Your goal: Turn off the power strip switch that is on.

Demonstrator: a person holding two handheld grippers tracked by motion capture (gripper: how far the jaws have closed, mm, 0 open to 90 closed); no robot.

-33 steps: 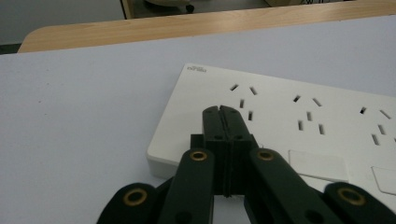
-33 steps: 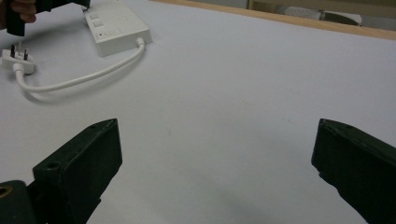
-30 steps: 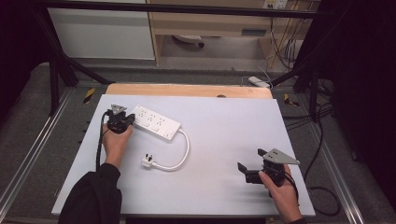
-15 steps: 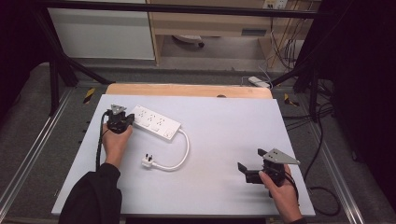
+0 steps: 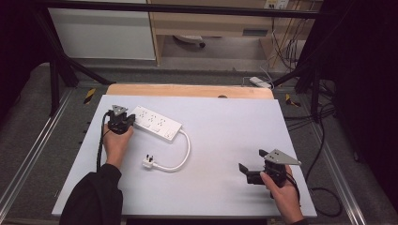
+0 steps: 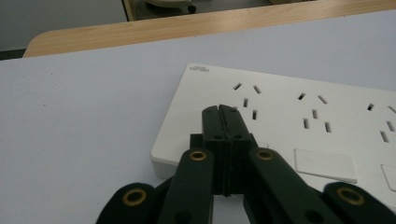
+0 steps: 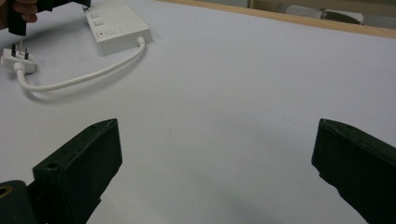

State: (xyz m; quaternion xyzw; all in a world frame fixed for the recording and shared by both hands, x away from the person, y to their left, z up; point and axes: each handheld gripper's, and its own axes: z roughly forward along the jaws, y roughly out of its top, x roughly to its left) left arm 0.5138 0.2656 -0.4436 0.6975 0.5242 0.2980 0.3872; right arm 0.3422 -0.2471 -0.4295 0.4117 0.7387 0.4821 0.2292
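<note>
A white power strip (image 5: 155, 123) lies slantwise on the pale table (image 5: 220, 131), with its short white cord (image 5: 180, 157) curling round to a plug (image 5: 149, 162) that rests prongs up. My left gripper (image 5: 127, 121) is shut, its tips over the strip's left end; in the left gripper view the closed jaws meet above the strip (image 6: 289, 121) near the first sockets, gripper (image 6: 220, 110). My right gripper (image 5: 248, 172) hovers low at the table's near right, open and holding nothing. Its view shows the wide-apart jaws, gripper (image 7: 215, 158), and far off the strip (image 7: 116, 23) and plug (image 7: 16, 58).
A wooden strip (image 5: 187, 90) edges the table's far side. Metal rails run along both sides, with loose cables (image 5: 324, 140) on the floor at the right. A cabinet and shelf stand behind the table.
</note>
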